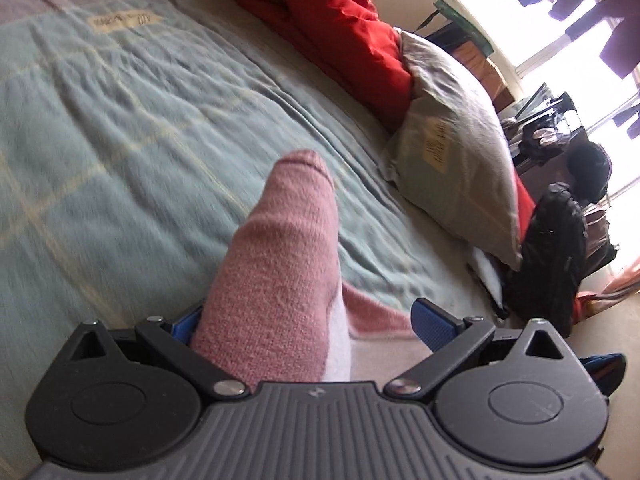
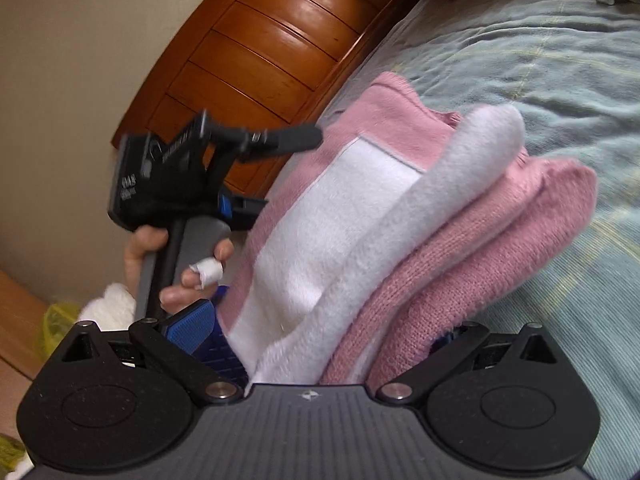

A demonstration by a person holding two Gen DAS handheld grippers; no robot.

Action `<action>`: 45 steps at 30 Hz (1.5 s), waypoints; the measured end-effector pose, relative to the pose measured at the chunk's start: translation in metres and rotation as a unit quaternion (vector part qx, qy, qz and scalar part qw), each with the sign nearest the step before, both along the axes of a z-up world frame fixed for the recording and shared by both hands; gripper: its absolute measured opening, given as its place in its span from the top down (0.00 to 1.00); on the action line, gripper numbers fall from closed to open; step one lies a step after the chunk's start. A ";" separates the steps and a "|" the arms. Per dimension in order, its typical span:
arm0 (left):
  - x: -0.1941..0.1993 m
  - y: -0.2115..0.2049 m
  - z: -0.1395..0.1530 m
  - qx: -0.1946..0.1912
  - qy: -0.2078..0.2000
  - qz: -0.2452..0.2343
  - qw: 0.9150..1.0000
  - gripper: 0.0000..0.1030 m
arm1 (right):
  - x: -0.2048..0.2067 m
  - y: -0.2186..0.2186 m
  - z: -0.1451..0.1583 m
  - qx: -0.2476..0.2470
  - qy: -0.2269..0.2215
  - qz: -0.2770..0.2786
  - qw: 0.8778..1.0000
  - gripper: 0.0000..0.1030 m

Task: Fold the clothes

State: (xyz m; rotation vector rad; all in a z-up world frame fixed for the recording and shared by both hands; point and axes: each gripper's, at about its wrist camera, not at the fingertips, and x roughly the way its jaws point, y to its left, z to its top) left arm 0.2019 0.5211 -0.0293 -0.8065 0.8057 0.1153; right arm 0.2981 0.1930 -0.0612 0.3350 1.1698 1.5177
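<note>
The folded pink knit garment with white fleece lining (image 2: 400, 232) runs lengthwise away from both wide-spread grippers, left gripper (image 1: 304, 320) and right gripper (image 2: 320, 332), lying between their fingers over the pale green checked blanket (image 1: 120, 120).

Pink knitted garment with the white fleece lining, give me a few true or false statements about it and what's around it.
1. The pink knitted garment with white fleece lining sits between the fingers of the right gripper. True.
2. The bed is covered by a light blue-green blanket. True.
3. The left gripper has nothing between its fingers. False: pink knit fabric runs between them.
4. A red quilt lies at the far side of the bed. True.
5. The headboard is white metal. False: it is glossy brown wood.
</note>
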 end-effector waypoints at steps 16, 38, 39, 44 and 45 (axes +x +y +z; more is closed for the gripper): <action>-0.015 0.005 0.019 0.096 0.017 0.027 0.995 0.02 | -0.033 -0.017 0.003 -0.050 -0.101 0.012 0.994 0.00; -0.208 -0.154 -0.016 0.300 0.085 0.021 0.950 0.01 | -0.065 0.040 0.004 -0.049 -0.443 0.042 0.894 0.06; -0.211 -0.162 -0.023 0.315 0.094 0.022 0.944 0.01 | -0.068 0.041 0.007 -0.053 -0.447 0.038 0.892 0.06; -0.227 -0.194 -0.043 0.332 0.098 0.012 0.938 0.01 | -0.094 0.041 0.025 -0.020 -0.456 0.047 0.888 0.06; -0.230 -0.197 -0.044 0.328 0.096 0.012 0.940 0.01 | -0.099 0.043 0.022 -0.024 -0.463 0.052 0.885 0.06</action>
